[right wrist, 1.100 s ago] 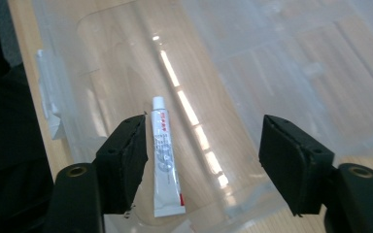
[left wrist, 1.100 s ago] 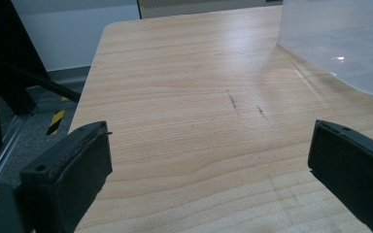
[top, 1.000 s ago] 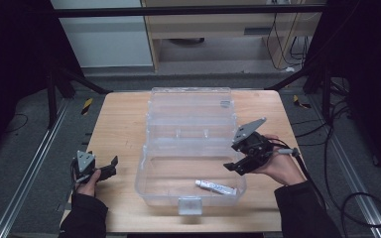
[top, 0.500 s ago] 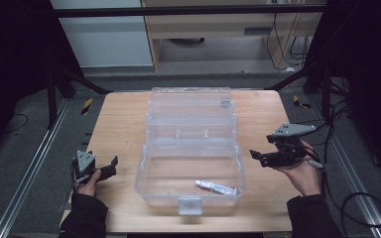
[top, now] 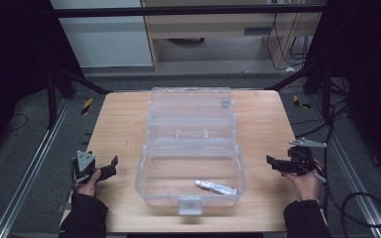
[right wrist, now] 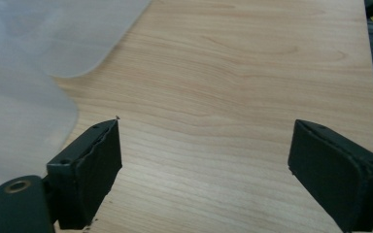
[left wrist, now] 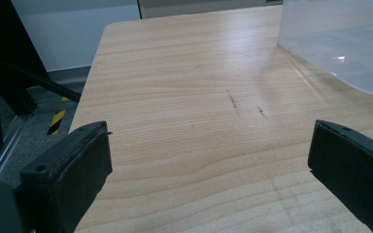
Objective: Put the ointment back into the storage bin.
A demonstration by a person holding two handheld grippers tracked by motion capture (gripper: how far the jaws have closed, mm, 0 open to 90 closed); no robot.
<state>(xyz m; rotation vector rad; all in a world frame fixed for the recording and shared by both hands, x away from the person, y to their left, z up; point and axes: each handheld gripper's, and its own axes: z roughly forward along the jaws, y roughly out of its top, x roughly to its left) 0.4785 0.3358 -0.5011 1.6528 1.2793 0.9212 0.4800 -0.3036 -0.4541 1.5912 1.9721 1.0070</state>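
While lying flat inside the clear open box (top: pixel 191 168) near the desk's (top: pixel 124 124) front edge: small white tube (top: pixel 216 187), grey-printed, dark-capped. Left gripper (top: pixel 110 165) jaws apart, empty; right gripper (top: pixel 273 161) jaws just opened, empty.

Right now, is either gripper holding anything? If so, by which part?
Nothing is held. The left gripper and right gripper both have open jaws over bare table; the tube lies inside the clear box.
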